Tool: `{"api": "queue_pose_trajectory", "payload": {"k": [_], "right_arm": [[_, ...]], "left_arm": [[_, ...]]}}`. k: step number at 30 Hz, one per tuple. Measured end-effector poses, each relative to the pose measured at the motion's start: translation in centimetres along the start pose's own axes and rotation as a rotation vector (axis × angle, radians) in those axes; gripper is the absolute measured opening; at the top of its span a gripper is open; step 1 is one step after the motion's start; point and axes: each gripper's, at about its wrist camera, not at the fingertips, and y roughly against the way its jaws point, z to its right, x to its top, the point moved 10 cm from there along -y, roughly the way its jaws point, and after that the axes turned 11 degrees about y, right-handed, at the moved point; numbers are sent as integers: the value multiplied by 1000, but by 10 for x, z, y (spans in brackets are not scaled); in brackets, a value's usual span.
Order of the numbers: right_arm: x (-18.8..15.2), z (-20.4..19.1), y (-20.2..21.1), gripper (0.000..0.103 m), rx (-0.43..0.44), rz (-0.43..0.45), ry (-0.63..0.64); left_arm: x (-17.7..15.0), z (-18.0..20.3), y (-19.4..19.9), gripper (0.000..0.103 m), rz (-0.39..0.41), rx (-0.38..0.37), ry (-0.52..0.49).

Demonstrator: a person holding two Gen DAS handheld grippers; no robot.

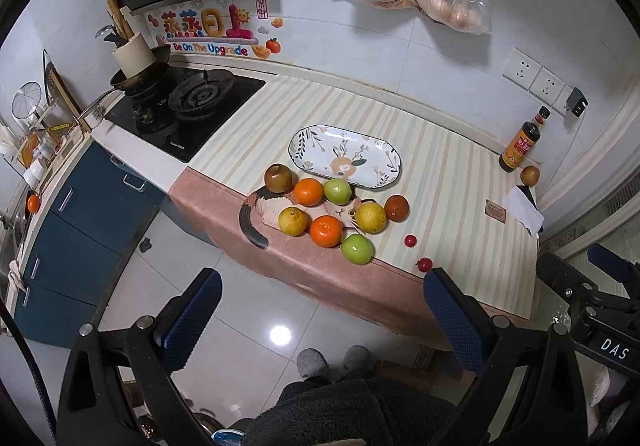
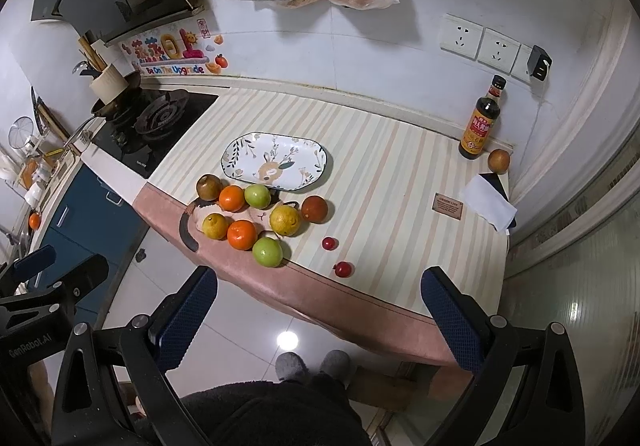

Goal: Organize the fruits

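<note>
1. Holding both tongs, left (image 1: 322,320) and right (image 2: 318,316), released and empty, back off the surface (image 2: 400,181).
2. Fruits (image 2: 256,219) cluster just in front of the plate (image 2: 276,161), ahead of me.
3. Left tongs seem nearer; plate's long axis runs crosswise.

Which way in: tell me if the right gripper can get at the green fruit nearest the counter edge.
Probably yes. The right gripper is open, and the green fruit sits at the front of the cluster with nothing between them.
</note>
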Motion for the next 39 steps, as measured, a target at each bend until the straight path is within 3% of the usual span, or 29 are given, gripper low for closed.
{"api": "queue_pose_trajectory", "payload": {"k": [39], "right_arm": [[3,-2,1,103,8,6,8]], "left_arm": [[9,1,5,103,20,4,-3]]}}
